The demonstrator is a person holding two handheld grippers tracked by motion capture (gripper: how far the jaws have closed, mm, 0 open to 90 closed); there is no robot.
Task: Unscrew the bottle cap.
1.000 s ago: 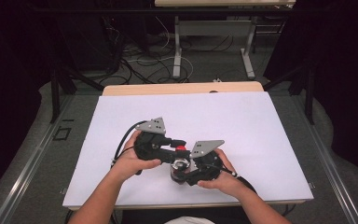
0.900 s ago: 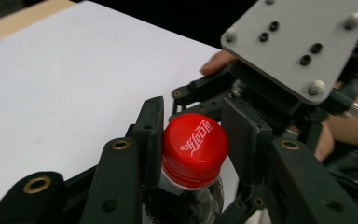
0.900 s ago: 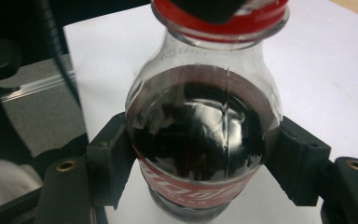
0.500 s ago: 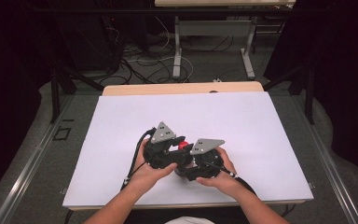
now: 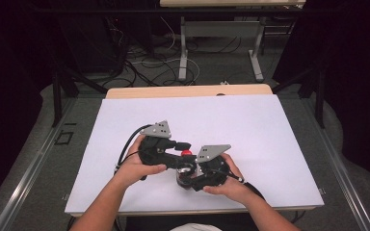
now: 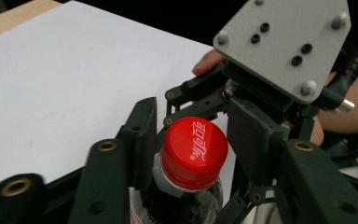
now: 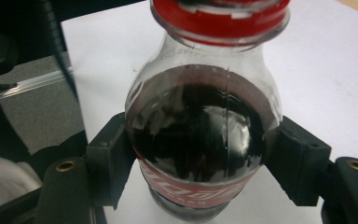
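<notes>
Right gripper view: our right tool (image 7: 200,158) is clamped on the cola bottle (image 7: 200,135), upright on the table (image 5: 250,125). Our left tool (image 6: 191,149) straddles the red cap (image 6: 194,145), pads beside it, not clearly gripping. Cap's on; unscrewing looks pending.

My right gripper (image 7: 200,168) – matt black plastic – grips a glossy clear-plastic cola bottle (image 7: 200,135); its smooth red cap (image 6: 194,145) shines above the matt white table cover (image 5: 250,120).
</notes>
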